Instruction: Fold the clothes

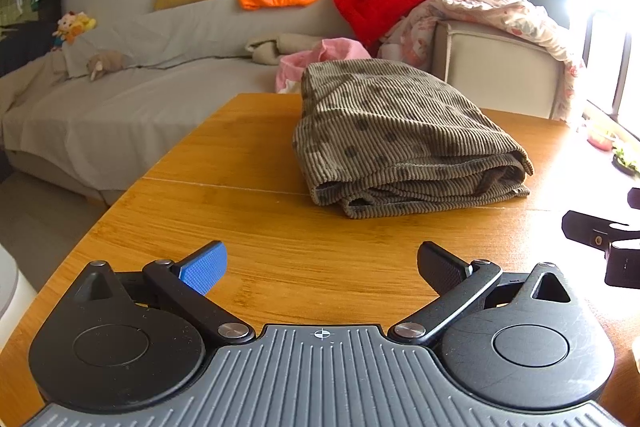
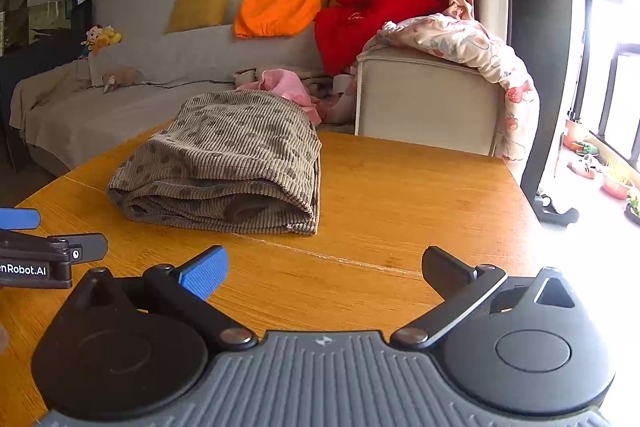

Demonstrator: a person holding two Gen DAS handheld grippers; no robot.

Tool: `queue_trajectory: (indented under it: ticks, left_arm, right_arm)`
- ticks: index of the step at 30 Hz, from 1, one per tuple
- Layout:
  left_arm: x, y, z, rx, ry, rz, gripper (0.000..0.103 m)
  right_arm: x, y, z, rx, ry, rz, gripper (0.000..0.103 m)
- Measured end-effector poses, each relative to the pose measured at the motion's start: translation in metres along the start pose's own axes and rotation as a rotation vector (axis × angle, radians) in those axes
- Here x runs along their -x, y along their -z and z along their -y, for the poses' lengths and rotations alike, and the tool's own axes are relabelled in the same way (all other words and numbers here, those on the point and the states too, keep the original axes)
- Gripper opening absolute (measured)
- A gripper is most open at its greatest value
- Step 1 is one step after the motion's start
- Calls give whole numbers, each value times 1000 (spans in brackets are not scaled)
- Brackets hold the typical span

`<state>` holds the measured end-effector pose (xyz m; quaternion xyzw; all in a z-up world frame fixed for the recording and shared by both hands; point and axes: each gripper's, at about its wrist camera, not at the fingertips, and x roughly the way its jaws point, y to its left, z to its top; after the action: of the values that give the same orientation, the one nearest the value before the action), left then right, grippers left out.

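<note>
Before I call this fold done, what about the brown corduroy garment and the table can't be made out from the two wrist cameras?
- Corduroy garment: its far edge and underside are hidden by its own bulk in both views; inner layers show only at the near folds.
- Table: right side washed out by window glare in both views.
- Right gripper: cut off by the right edge in the left wrist view.
- Left gripper: cut off by the left edge in the right wrist view.

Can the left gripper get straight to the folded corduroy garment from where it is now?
Probably yes. The left gripper is open and empty, and only bare wooden table lies between it and the folded corduroy garment, slightly to its right.
</note>
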<state>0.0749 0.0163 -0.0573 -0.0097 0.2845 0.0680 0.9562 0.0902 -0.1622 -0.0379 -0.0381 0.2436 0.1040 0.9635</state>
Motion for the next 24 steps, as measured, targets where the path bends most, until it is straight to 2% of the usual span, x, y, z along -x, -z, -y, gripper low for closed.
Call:
queue_trajectory:
  ticks: [24]
  left_arm:
    - [-1, 1, 1, -8, 1, -5, 103]
  right_arm:
    - [-1, 0, 1, -9, 0, -13, 103]
